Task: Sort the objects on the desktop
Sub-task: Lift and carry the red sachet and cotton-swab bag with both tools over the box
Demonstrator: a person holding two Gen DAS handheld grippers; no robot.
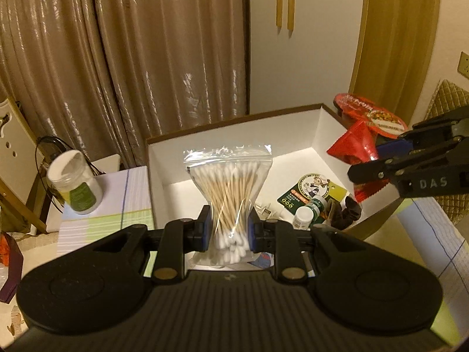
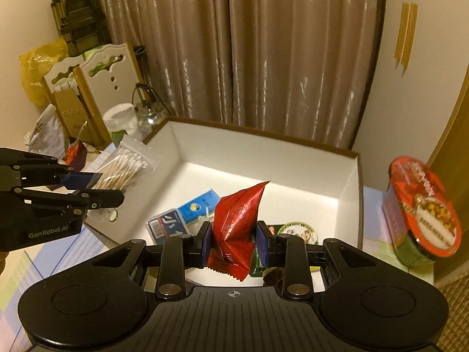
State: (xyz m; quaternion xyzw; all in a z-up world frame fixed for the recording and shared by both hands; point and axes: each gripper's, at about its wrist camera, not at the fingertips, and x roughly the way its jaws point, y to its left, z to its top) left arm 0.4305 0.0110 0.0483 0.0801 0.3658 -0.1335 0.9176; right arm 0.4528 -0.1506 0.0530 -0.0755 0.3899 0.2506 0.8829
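My left gripper (image 1: 228, 228) is shut on a clear zip bag of cotton swabs (image 1: 227, 187), held upright above the near edge of a white open box (image 1: 234, 135). In the right wrist view the same bag of cotton swabs (image 2: 123, 170) hangs over the box's left rim with the left gripper (image 2: 96, 187) on it. My right gripper (image 2: 233, 242) is shut on a red snack packet (image 2: 236, 223), held above the box floor (image 2: 263, 187). The right gripper (image 1: 378, 158) with the red snack packet (image 1: 354, 143) shows at the right of the left wrist view.
Inside the box lie a blue carton (image 2: 199, 202), a small white-capped bottle (image 1: 307, 214), a green card (image 1: 310, 190) and a dark lump (image 1: 348, 208). A red instant-noodle cup (image 2: 422, 211) stands right of the box. A white jar (image 1: 73, 184) stands to its left. Curtains hang behind.
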